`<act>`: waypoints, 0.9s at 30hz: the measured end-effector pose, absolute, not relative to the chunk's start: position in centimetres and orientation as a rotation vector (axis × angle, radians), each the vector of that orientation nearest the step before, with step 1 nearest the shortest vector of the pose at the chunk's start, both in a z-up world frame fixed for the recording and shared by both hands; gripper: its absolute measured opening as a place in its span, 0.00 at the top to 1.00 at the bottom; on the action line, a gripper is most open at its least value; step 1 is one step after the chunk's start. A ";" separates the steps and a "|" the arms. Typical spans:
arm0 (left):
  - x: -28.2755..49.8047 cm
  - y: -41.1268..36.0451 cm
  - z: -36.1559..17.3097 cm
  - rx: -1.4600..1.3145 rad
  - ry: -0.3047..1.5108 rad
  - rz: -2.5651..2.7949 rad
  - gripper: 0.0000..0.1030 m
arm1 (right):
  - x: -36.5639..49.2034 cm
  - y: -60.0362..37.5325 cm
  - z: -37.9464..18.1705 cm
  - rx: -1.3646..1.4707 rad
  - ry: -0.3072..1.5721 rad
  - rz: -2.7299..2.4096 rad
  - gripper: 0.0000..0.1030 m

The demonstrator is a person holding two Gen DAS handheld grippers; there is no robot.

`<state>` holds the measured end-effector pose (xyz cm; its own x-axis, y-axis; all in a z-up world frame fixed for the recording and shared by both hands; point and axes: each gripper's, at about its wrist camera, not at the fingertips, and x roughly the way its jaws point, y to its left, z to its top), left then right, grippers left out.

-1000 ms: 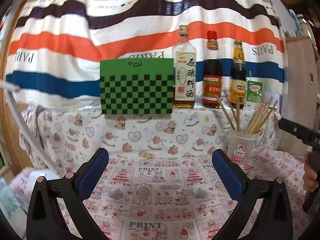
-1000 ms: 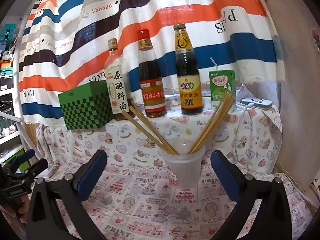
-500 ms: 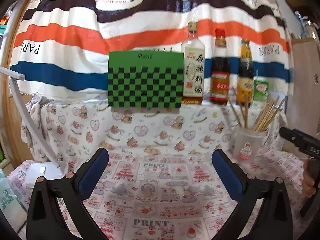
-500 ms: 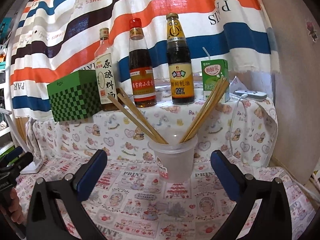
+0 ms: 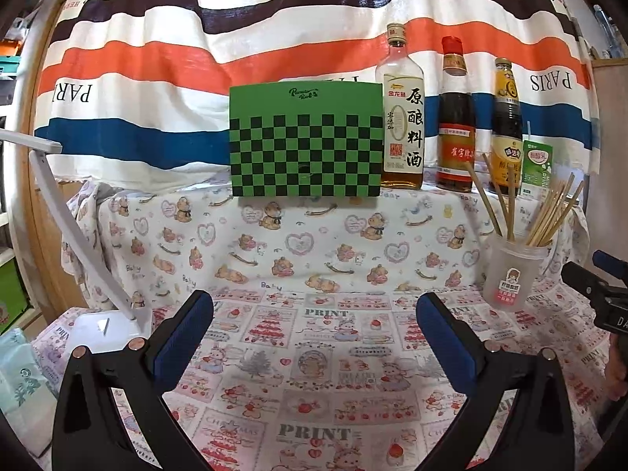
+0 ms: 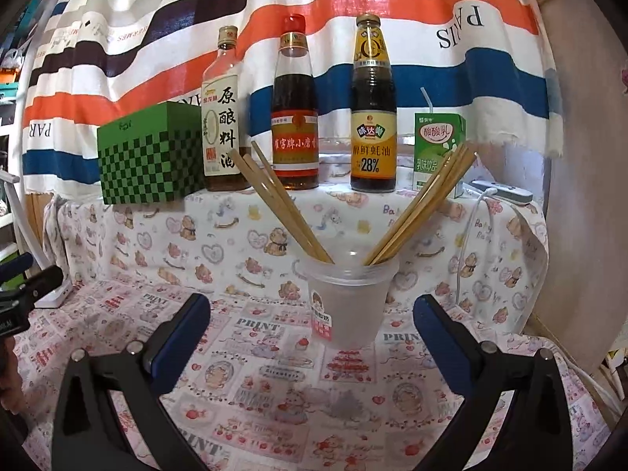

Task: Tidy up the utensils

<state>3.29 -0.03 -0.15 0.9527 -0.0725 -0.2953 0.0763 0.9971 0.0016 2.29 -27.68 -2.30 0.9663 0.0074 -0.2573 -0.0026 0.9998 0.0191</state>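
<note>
Wooden chopsticks (image 6: 416, 212) splayed in frosted translucent plastic cup (image 6: 349, 306) on cartoon-print worktop (image 6: 274, 392), straight ahead of right gripper (image 6: 312, 333). Both jaws apart, empty; left gripper (image 5: 314, 333) aimed elsewhere. Risk: nudging light cup over. Nearer cup than a second ago.

green-black checkered box (image 5: 305, 145), striped orange-blue curtain (image 5: 157, 59).

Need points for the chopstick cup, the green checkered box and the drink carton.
chopstick cup (image 6: 349, 306): right wrist view, on its frosted front wall.
green checkered box (image 5: 306, 153): left wrist view, middle of its checkered front face.
drink carton (image 6: 435, 145): right wrist view, on its green front panel.
</note>
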 end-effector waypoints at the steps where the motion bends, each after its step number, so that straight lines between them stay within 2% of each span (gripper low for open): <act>1: 3.3 0.0 -0.2 0.014 0.300 -0.076 0.01 | 2.3 -27.7 -2.3 0.017 0.263 0.006 0.00; 27: 3.2 -0.1 -0.1 0.015 0.297 -0.067 0.01 | 2.3 -27.7 -2.3 0.022 0.264 -0.020 0.00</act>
